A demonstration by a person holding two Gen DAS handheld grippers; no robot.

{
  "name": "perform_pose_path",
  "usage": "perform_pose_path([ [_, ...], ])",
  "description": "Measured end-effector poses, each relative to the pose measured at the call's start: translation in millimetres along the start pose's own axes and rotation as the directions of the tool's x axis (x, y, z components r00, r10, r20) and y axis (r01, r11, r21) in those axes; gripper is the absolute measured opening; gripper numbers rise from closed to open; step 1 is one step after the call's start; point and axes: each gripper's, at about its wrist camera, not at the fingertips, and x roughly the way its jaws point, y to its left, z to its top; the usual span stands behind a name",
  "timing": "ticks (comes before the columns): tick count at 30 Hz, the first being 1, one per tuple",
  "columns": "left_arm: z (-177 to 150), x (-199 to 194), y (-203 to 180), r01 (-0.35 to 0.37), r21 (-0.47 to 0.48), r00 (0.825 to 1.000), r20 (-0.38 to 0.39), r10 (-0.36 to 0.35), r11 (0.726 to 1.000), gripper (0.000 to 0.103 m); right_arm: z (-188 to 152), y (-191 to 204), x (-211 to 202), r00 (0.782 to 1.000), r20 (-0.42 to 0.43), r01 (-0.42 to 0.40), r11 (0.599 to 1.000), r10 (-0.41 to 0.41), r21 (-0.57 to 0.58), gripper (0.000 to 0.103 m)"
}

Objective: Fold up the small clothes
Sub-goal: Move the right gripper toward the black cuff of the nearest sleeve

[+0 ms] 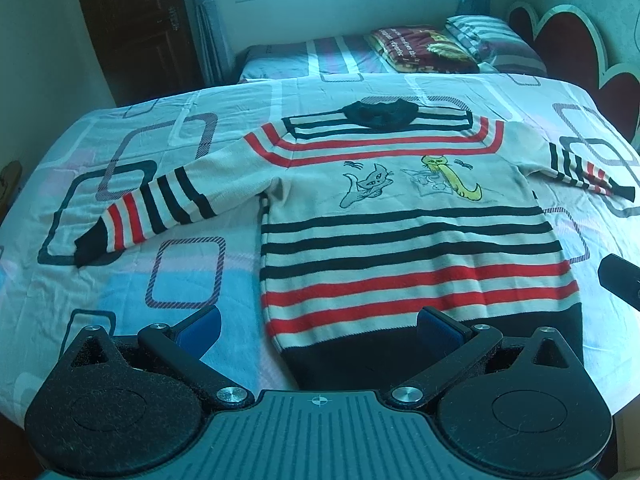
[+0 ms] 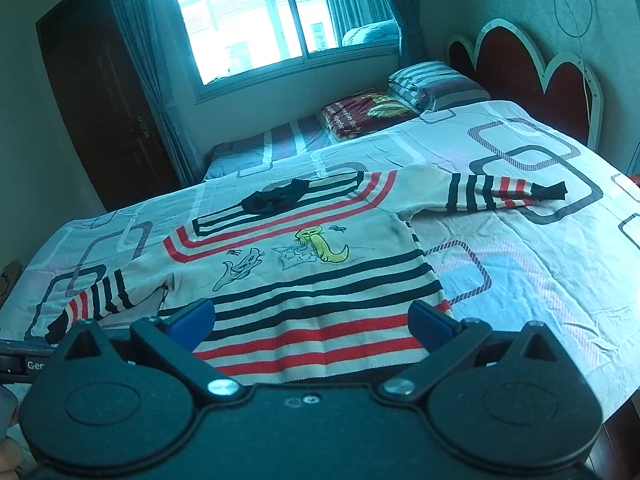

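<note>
A small striped sweater (image 1: pixel 400 216) with cat pictures lies flat, face up, on the bed, both sleeves spread out sideways. It also shows in the right wrist view (image 2: pixel 304 264). My left gripper (image 1: pixel 320 328) is open and empty, hovering over the sweater's lower left hem, its right finger above the black hem band. My right gripper (image 2: pixel 312 320) is open and empty above the lower hem, nearer the right side. The right gripper's body (image 1: pixel 620 280) shows at the right edge of the left wrist view.
The bed sheet (image 1: pixel 120 200) has rounded-square patterns. A folded red blanket (image 1: pixel 420 50) and striped pillows (image 1: pixel 492 40) lie at the far end by the heart-shaped headboard (image 2: pixel 516 64). A window (image 2: pixel 248 20) and dark door (image 2: pixel 100 88) stand behind.
</note>
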Motion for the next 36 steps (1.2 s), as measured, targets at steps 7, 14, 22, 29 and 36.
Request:
perform_pose_path([
  [7, 8, 14, 8, 0.019, 0.018, 1.0, 0.003, -0.019, 1.0, 0.103, 3, 4, 3, 0.999, 0.03, 0.04, 0.999, -0.041, 0.03, 0.102],
  [14, 23, 30, 3, 0.022, 0.003, 1.0, 0.014, -0.022, 1.0, 0.103, 15, -7, 19, 0.997, 0.037, 0.069, 0.997, -0.07, 0.032, 0.102],
  [22, 48, 59, -18, 0.004, -0.034, 1.0, 0.0, -0.004, 0.999, 0.103, 37, -41, 59, 0.998, 0.024, 0.061, 0.997, -0.062, 0.049, 0.102],
  [29, 78, 95, -58, -0.005, -0.027, 1.0, -0.019, 0.004, 1.0, 0.103, 59, -86, 99, 0.997, 0.025, 0.073, 0.995, -0.075, 0.071, 0.099],
  [36, 113, 143, -118, 0.004, 0.007, 0.999, -0.034, -0.004, 1.0, 0.103, 80, -152, 153, 0.993, -0.01, 0.118, 0.985, -0.118, 0.122, 0.081],
])
